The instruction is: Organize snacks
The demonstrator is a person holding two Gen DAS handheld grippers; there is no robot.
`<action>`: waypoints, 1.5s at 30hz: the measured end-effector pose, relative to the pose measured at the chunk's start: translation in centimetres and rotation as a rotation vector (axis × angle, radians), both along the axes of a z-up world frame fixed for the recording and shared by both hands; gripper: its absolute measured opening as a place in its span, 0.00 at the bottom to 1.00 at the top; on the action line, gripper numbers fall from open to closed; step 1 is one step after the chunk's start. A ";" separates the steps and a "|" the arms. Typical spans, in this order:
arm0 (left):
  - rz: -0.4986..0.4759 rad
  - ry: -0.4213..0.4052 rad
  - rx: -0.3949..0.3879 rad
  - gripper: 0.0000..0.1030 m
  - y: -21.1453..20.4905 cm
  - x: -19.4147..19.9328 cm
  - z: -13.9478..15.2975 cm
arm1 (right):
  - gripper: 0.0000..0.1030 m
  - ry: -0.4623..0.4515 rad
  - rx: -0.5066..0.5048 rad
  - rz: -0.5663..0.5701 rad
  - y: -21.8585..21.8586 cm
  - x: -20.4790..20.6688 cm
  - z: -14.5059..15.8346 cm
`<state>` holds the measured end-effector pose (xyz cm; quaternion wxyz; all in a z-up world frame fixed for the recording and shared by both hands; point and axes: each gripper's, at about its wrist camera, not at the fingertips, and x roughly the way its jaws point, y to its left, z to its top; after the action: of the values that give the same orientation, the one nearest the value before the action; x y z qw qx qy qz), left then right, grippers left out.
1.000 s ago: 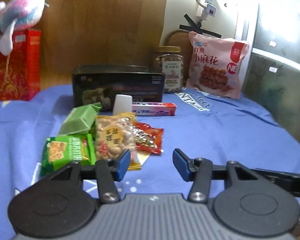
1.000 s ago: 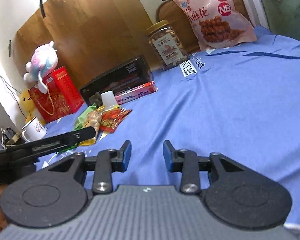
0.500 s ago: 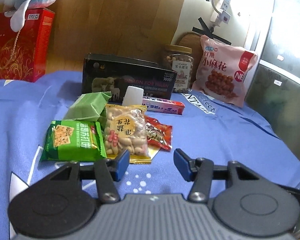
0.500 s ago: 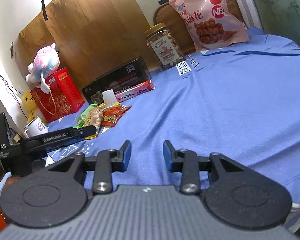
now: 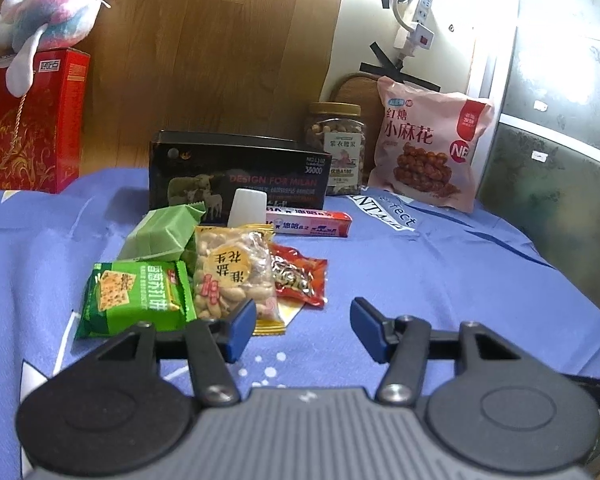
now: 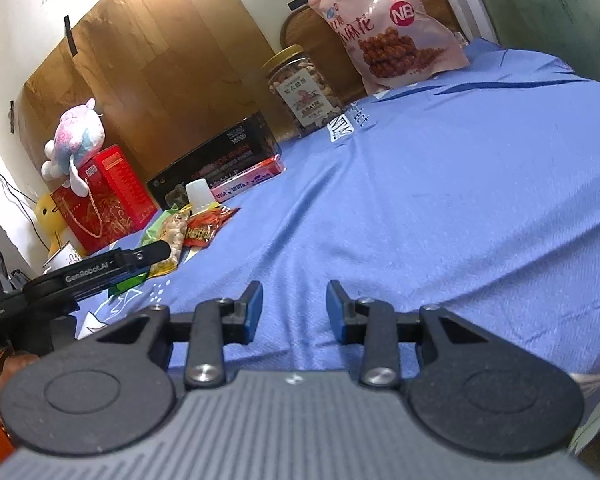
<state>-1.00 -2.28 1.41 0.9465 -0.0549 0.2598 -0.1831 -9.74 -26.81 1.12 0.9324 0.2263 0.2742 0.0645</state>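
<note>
Snacks (image 5: 236, 276) clustered | black box (image 5: 236, 172) behind | jar (image 5: 336, 148), pink bag (image 5: 428, 148) beyond

left gripper (image 5: 303, 330) drawn nearer the snack pile, jaws opening with nothing between — peanut bag (image 5: 233, 276) now just ahead of its left finger

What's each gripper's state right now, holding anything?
Left gripper: tongs opening, nothing between them.
Right gripper: tongs open, empty.

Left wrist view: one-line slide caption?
Left gripper, jaws opening and empty, faces the peanut bag and green cracker pack on blue cloth.
</note>
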 end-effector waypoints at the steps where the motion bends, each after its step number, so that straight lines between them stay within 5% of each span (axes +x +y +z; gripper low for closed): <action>1: -0.001 0.004 0.001 0.52 0.0 0.0 0.0 | 0.37 -0.005 -0.002 -0.002 0.0 -0.1 0.1; 31: -0.031 0.017 -0.004 0.52 -0.1 0.3 0.0 | 0.37 -0.021 -0.025 -0.004 0.4 0.1 0.4; 45: -0.005 0.001 -0.108 0.52 2.1 -0.3 0.7 | 0.37 -0.072 -0.080 0.033 1.9 0.8 2.2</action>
<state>-1.32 -0.17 2.08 0.9416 -0.1054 0.2502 -0.1992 -8.91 -24.92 3.34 0.9488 0.1819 0.2466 0.0768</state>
